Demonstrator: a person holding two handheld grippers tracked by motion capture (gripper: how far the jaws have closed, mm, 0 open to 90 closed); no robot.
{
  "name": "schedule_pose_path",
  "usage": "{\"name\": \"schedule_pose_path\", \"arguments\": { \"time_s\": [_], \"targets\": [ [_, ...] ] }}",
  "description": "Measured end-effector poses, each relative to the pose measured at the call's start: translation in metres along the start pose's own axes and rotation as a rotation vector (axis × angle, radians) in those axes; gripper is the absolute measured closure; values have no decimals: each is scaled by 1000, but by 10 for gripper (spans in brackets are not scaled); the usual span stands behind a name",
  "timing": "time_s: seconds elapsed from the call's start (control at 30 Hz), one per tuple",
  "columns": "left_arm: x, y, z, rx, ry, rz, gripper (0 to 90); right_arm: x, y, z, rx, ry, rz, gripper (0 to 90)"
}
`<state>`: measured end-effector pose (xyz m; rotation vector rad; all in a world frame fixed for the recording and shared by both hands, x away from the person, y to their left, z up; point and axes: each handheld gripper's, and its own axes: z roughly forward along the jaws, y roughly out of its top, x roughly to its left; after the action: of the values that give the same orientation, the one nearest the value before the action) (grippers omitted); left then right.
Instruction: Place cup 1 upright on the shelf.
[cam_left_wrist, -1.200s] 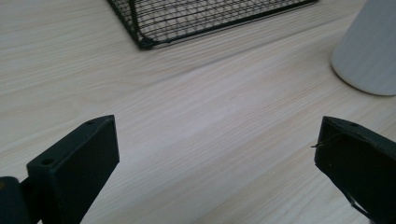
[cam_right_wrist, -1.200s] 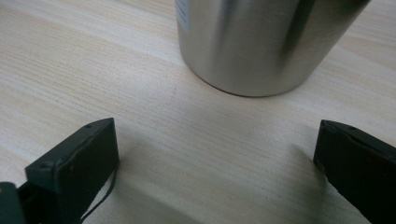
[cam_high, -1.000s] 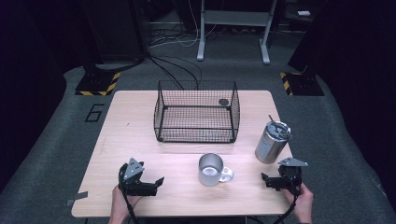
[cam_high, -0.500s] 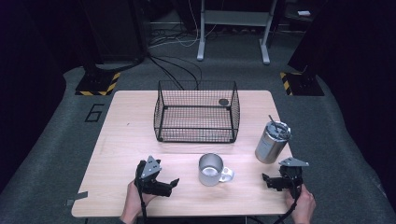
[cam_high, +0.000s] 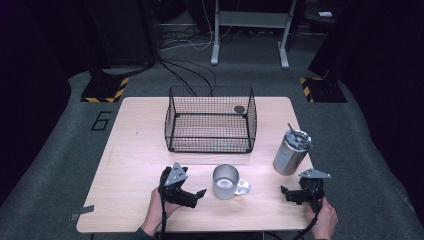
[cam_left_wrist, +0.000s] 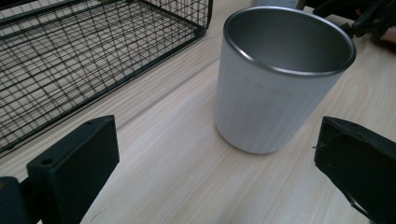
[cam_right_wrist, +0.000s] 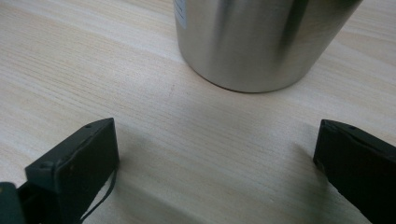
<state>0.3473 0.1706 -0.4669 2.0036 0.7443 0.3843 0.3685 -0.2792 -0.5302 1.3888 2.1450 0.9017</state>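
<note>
Moved in along the desk's near edge, left gripper (cam_high: 200, 194) wide open, empty, mug (cam_high: 226, 181) not yet grasped.

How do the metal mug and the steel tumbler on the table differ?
The mug is open-topped; the tumbler carries a lid with a straw. The mug has a side handle; the tumbler shows none. The mug is shorter than the tumbler. Both stand upright on the table and look metallic.
</note>
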Motion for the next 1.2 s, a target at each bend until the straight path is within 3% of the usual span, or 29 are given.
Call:
{"name": "schedule_pose_path", "arguments": {
  "time_s": [0.13,0.5,0.77,1.07,1.2],
  "targets": [
    [-4,5,6,-20,-25,2,2,0,0,0,0,0,0,0],
    [-17,20,28,-5,-84,32,2,0,0,0,2,-2,8,0],
    [-23,29,44,8,-107,67,3,0,0,0,2,-2,8,0],
    [-28,36,59,2,-144,66,3,0,0,0,2,-2,8,0],
    [-30,36,66,15,-143,93,12,0,0,0,2,-2,8,0]
  ]
}}
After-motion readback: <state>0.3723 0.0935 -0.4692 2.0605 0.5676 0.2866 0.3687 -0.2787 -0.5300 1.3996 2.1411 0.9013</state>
